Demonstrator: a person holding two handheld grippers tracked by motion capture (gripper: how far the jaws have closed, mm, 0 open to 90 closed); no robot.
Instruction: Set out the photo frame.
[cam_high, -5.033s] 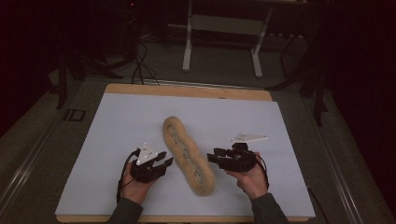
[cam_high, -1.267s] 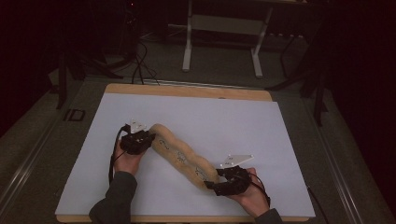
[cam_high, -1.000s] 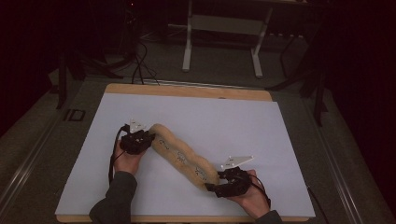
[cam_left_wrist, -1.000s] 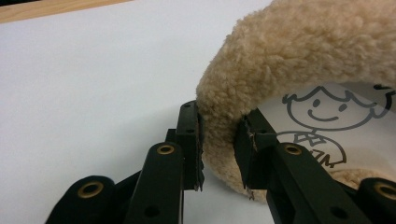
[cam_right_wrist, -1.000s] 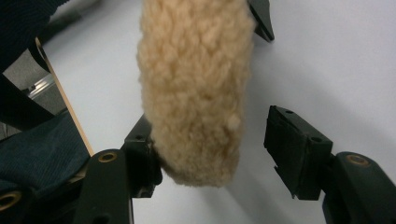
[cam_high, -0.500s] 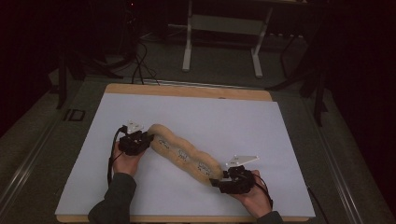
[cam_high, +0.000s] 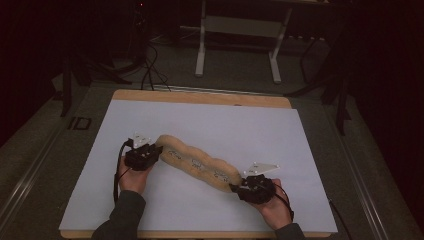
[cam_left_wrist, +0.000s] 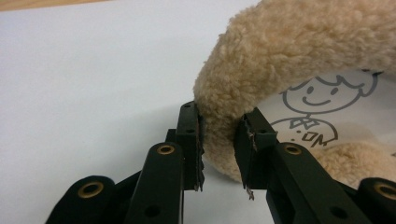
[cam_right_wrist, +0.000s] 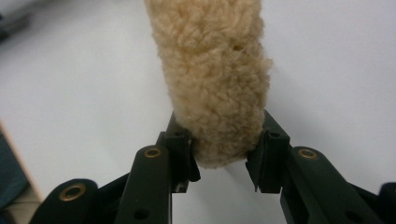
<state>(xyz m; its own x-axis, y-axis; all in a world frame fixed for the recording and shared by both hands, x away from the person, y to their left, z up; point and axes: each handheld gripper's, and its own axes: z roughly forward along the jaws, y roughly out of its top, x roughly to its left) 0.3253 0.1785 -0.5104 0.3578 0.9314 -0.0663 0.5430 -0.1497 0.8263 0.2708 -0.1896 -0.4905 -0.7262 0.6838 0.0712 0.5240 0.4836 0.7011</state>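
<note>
Two ends of a long tan plush strip (cam_high: 197, 162) are gripped on the white mat (cam_high: 280, 135). Its ten-o'clock end is clamped by the left gripper (cam_high: 150, 152). Its four-o'clock end is pinched by the right gripper (cam_high: 241, 186), whose jaws have just been closing.

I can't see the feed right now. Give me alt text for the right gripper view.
The right gripper has its two black jaws against either side of the near end of a tan fleece item, having just been closing on it. The fleece runs straight away up the frame over a white table surface.
</note>
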